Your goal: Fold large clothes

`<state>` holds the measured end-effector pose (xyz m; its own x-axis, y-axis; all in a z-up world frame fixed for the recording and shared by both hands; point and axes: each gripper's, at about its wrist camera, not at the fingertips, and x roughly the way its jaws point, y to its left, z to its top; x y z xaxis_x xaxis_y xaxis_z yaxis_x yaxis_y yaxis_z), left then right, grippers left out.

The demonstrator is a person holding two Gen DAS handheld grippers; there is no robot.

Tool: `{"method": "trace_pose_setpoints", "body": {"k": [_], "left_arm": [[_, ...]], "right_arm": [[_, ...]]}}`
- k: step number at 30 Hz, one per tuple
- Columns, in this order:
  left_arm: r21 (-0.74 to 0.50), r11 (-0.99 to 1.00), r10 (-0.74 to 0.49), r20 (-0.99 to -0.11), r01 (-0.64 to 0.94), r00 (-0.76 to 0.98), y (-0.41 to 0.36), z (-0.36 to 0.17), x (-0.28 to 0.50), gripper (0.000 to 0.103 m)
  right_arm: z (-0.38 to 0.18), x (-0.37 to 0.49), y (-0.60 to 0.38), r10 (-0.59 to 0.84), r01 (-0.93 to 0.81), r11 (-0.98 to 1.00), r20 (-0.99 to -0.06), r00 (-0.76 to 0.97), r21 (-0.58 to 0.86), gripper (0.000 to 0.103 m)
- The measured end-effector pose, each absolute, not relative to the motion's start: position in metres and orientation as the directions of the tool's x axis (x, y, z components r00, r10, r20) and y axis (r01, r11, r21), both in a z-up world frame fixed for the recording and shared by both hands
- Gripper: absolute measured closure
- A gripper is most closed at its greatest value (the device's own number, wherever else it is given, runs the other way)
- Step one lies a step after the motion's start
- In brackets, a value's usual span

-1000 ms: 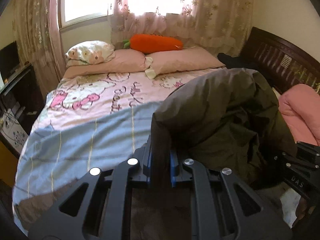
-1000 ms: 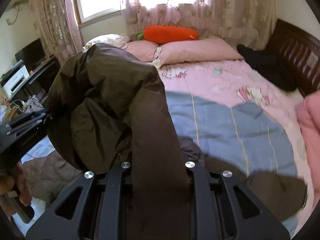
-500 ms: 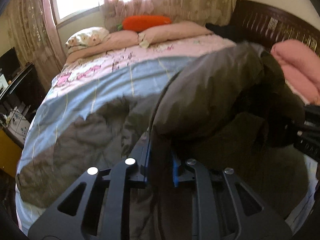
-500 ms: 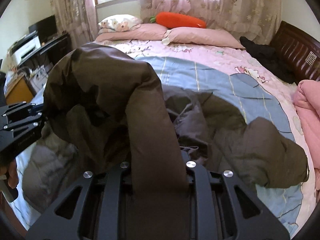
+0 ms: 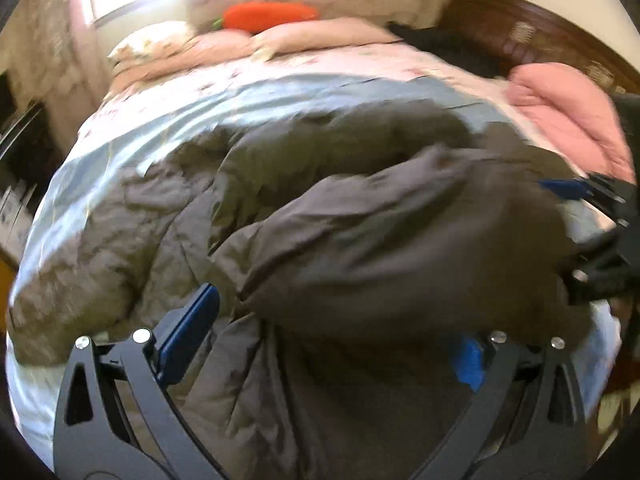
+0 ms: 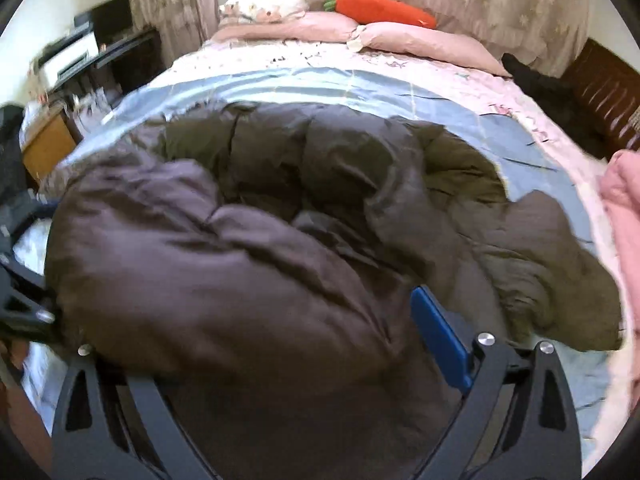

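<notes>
**Both claws letting go of the puffer coat**

The left claw (image 5: 332, 340) is standing wide, its jaws having just been opening, with the folded edge of the one dark brown puffer coat (image 5: 360, 220) lying loose between them. That coat is sprawling across the blue blanket (image 6: 320, 88) on the bed. It is looking soft, bulky, slippery; hem or shoulder seams seem best to pinch. The right claw (image 6: 256, 344) is gaping likewise
</notes>
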<state>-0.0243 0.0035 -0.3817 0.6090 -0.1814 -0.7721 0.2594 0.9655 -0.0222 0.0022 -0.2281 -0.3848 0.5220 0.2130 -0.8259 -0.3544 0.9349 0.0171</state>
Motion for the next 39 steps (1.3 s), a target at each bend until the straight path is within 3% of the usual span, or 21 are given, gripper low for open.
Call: {"method": "trace_pose_setpoints", "body": {"k": [3, 5, 7, 8, 12, 16, 18, 19, 22, 25, 27, 31, 35, 39], "left_arm": [[-0.074, 0.918, -0.311, -0.746, 0.391, 0.589, -0.004, -0.333, -0.039, 0.002], [-0.095, 0.877, -0.403, -0.679, 0.471, 0.613, -0.013, -0.296, -0.048, 0.002], [-0.104, 0.891, -0.411, -0.602, 0.443, 0.685, -0.018, -0.269, -0.039, 0.002], [-0.101, 0.911, -0.376, -0.603, 0.400, 0.704, -0.020, -0.268, -0.028, 0.002], [-0.119, 0.984, -0.176, -0.708, 0.130, 0.684, -0.029, -0.334, 0.023, 0.002], [-0.268, 0.958, -0.161, -0.799, -0.102, 0.580, -0.018, -0.450, 0.027, 0.002], [-0.239, 0.963, -0.131, -0.814, -0.122, 0.565, -0.019, -0.487, 0.023, 0.002], [-0.164, 0.983, -0.087, -0.816, -0.086, 0.571, -0.027, -0.496, 0.022, 0.002], [-0.069, 0.998, -0.060, -0.849, 0.004, 0.525, -0.040, -0.483, 0.030, 0.002], [-0.052, 0.998, -0.069, -0.763, 0.045, 0.643, -0.030, -0.414, 0.035, 0.002], [-0.034, 0.999, -0.052, -0.751, 0.039, 0.658, -0.020, -0.388, 0.060, 0.002], [0.014, 1.000, 0.027, -0.811, -0.028, 0.584, -0.004, -0.407, 0.132, 0.002], [-0.033, 0.998, 0.002, -0.834, -0.054, 0.552, 0.010, -0.436, 0.165, 0.002], [-0.105, 0.990, -0.037, -0.828, -0.089, 0.560, 0.013, -0.458, 0.182, 0.002]], "right_arm": [[-0.349, -0.003, -0.251, 0.275, -0.346, 0.933, -0.819, 0.504, 0.100, 0.006], [-0.324, -0.002, -0.257, 0.323, -0.334, 0.929, -0.789, 0.523, 0.159, 0.006], [-0.301, 0.008, -0.261, 0.344, -0.291, 0.935, -0.727, 0.595, 0.204, 0.006], [-0.297, 0.015, -0.260, 0.289, -0.222, 0.957, -0.684, 0.670, 0.187, 0.006], [-0.346, 0.046, -0.238, 0.063, 0.003, 0.996, -0.724, 0.687, 0.090, 0.006], [-0.430, 0.044, -0.221, -0.020, 0.110, 0.993, -0.817, 0.576, 0.053, 0.006], [-0.474, 0.044, -0.218, -0.027, 0.138, 0.989, -0.872, 0.489, 0.047, 0.006], [-0.494, 0.043, -0.220, -0.013, 0.161, 0.985, -0.902, 0.432, 0.062, 0.006], [-0.490, 0.044, -0.235, 0.066, 0.236, 0.956, -0.911, 0.406, 0.174, 0.006], [-0.448, 0.058, -0.247, 0.075, 0.179, 0.966, -0.867, 0.493, 0.185, 0.006], [-0.426, 0.077, -0.245, 0.062, 0.089, 0.987, -0.838, 0.543, 0.131, 0.006], [-0.406, 0.125, -0.224, 0.013, -0.052, 0.998, -0.782, 0.623, -0.025, 0.006], [-0.418, 0.165, -0.209, -0.002, -0.129, 0.986, -0.773, 0.635, -0.109, 0.006], [-0.442, 0.198, -0.214, -0.007, -0.055, 0.997, -0.807, 0.590, -0.048, 0.006]]}}
